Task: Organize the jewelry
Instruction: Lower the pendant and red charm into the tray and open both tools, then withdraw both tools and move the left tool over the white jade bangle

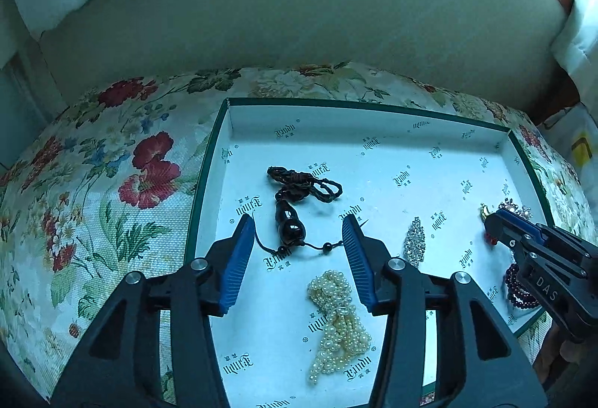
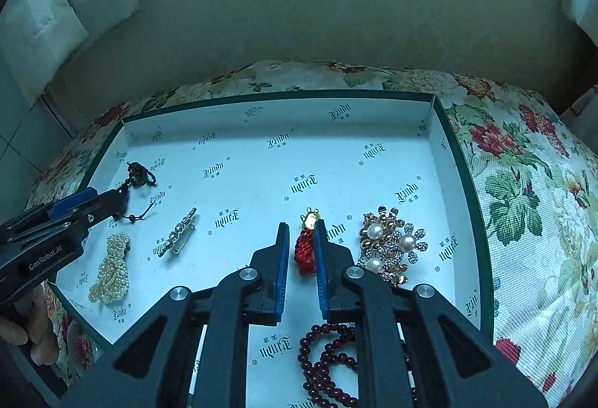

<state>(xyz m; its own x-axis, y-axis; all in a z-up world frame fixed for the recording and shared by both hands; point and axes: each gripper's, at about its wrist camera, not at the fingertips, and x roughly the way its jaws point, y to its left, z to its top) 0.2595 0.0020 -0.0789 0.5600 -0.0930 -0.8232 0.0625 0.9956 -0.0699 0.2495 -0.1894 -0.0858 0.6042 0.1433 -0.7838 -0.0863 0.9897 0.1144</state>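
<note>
A shallow white box (image 1: 209, 161) with a green rim holds the jewelry. In the left wrist view my left gripper (image 1: 298, 223) stands open over a black pendant necklace (image 1: 289, 226), which lies on the box floor between the pads, untouched. A pearl strand (image 1: 336, 318) lies nearer the camera. In the right wrist view my right gripper (image 2: 302, 225) is shut on a red knotted charm with a gold top (image 2: 304, 251), low over the box floor. My left gripper (image 2: 108, 200) shows at the far left.
A rhinestone bar brooch (image 2: 179, 232), a pearl-and-flower brooch (image 2: 392, 243) and a dark red bead bracelet (image 2: 329, 359) lie in the box. The box sits on a floral cloth (image 2: 523, 202) against a plain wall. A hand (image 2: 33, 333) shows at bottom left.
</note>
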